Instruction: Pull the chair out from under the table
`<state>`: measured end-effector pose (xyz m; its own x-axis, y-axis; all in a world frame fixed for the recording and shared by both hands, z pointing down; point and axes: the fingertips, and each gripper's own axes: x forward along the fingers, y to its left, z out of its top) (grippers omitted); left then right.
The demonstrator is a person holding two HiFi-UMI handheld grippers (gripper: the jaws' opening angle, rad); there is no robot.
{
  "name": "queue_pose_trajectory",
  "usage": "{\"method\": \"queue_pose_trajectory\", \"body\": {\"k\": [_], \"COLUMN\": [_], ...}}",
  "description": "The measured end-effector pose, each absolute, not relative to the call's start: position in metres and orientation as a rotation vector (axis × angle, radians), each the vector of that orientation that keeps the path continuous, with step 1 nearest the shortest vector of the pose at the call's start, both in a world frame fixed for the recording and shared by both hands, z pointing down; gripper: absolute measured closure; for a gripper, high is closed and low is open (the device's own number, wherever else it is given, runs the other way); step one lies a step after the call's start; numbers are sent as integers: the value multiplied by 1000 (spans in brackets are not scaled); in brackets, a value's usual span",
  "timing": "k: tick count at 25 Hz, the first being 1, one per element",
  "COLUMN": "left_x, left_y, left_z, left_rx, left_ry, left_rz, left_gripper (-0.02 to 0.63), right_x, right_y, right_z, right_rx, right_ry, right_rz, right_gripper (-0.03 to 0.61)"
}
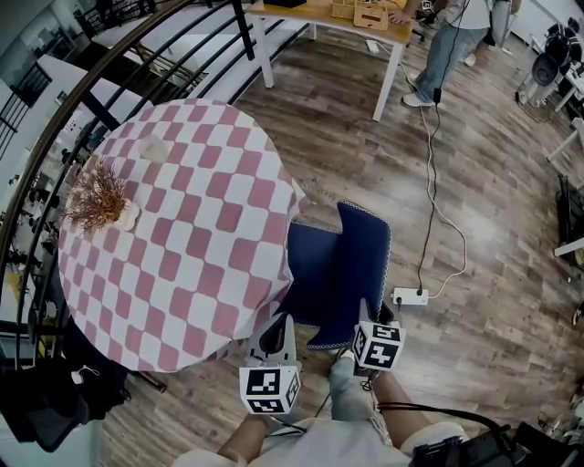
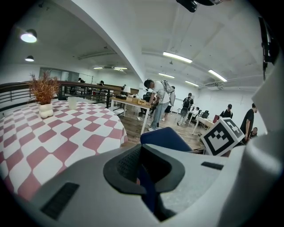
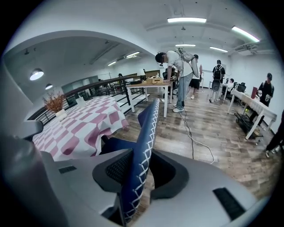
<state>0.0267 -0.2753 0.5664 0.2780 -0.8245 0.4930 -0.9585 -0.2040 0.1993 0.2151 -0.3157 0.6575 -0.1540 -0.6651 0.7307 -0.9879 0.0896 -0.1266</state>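
A blue chair with white stitched edging stands with its seat tucked under the round table, which wears a pink-and-white check cloth. My right gripper straddles the near end of the backrest's stitched edge. In the right gripper view the edge leans on one pad and a dark gap shows at the other. My left gripper is beside the cloth's hem, at the chair's near left edge. In its own view a blue strip of the chair lies between the jaws, with a gap on one side.
A dried plant in a vase and a cup stand on the table. A black railing curves behind it. A power strip and its cable lie on the wood floor right of the chair. A person stands at a far wooden table.
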Motion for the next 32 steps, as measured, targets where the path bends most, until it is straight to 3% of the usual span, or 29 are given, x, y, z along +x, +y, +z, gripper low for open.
{"method": "queue_pose_trajectory", "body": {"k": [10, 32], "left_x": [15, 46], "left_y": [-272, -262], "left_z": [558, 564], "left_rx": [2089, 2097], "left_ry": [-1632, -1602], "left_rz": [386, 403], "left_gripper": [611, 611], "right_x": [216, 261], "right_y": [-315, -310], "right_z": [657, 656], "right_rx": [1650, 1750], "right_ry": [-1852, -1825], "right_rz": [839, 894], "right_gripper": [488, 503]}}
